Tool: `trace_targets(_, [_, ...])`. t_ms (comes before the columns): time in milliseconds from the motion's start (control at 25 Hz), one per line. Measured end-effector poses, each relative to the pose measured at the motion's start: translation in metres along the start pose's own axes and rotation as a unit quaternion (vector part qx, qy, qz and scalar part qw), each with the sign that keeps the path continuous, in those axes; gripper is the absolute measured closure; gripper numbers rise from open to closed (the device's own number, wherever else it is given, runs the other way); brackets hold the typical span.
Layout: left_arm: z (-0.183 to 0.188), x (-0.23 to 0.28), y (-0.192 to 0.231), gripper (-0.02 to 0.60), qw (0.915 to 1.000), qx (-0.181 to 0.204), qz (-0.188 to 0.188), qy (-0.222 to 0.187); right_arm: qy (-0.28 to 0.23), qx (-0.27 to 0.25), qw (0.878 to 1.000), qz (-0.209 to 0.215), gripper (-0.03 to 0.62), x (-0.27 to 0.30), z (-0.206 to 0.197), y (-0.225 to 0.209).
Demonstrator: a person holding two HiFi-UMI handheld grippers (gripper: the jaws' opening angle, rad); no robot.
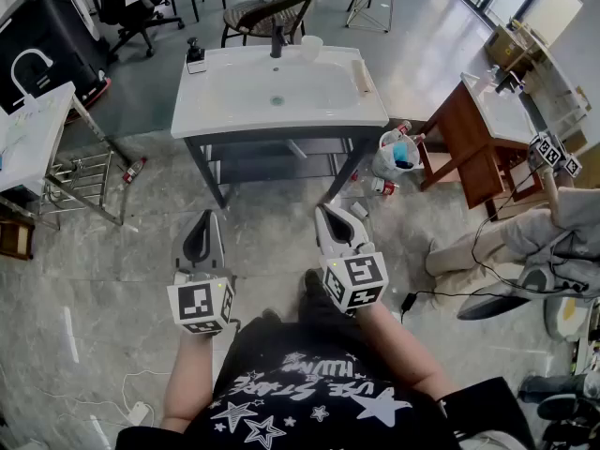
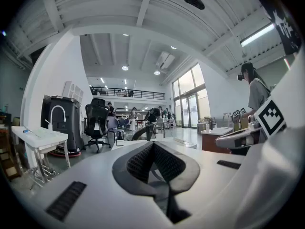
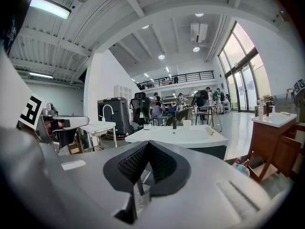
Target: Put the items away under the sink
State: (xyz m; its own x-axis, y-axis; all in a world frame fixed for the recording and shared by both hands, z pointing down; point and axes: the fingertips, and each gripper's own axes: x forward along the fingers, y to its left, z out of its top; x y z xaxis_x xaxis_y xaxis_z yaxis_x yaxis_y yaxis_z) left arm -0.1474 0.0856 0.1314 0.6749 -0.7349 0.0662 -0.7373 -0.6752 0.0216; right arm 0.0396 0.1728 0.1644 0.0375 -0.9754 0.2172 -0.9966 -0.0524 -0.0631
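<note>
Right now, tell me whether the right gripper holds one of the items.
No: the right gripper has its black ribbed fingers pressed together, with nothing between them.

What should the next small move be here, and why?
Probably step toward the bag beside the sink and open the right gripper. Both it and the left gripper are shut, empty, and well short of the bag, which sits on the floor, not yet under the sink.

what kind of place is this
Likely a large open lab or test hall, not a home: a freestanding sink on bare floor, an office chair, a mezzanine railing and tall windows.
</note>
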Motion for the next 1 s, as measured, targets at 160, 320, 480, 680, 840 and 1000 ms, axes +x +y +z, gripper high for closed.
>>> trace_targets(160, [-0.002, -0.008, -0.001, 0.573, 1.0000, 0.000, -0.006, -0.001, 0.000, -0.003, 1.000, 0.003, 0.591, -0.005, -0.002, 0.009])
trace_targets(320, [-0.002, -0.014, 0.000, 0.572, 1.0000, 0.000, -0.008, -0.002, 0.001, -0.006, 1.000, 0.006, 0.591, -0.008, -0.004, 0.016])
trace_targets(480, [-0.003, -0.020, 0.002, 0.573, 1.0000, -0.001, -0.006, -0.002, -0.008, -0.001, 1.000, -0.009, 0.591, -0.010, -0.003, 0.016])
trace_targets(680, [-0.011, -0.024, 0.005, 0.572, 0.9999, -0.009, -0.013, 0.005, -0.015, 0.012, 1.000, -0.005, 0.591, -0.012, -0.005, 0.018])
trace_targets(840, [-0.017, -0.016, 0.015, 0.574, 0.9998, -0.012, 0.000, 0.014, -0.017, 0.011, 1.000, 0.021, 0.591, 0.001, -0.006, 0.023])
trace_targets(1000, [-0.020, -0.007, 0.032, 0.573, 0.9995, 0.001, 0.019, 0.026, -0.017, 0.011, 0.999, 0.044, 0.591, 0.035, -0.001, 0.027])
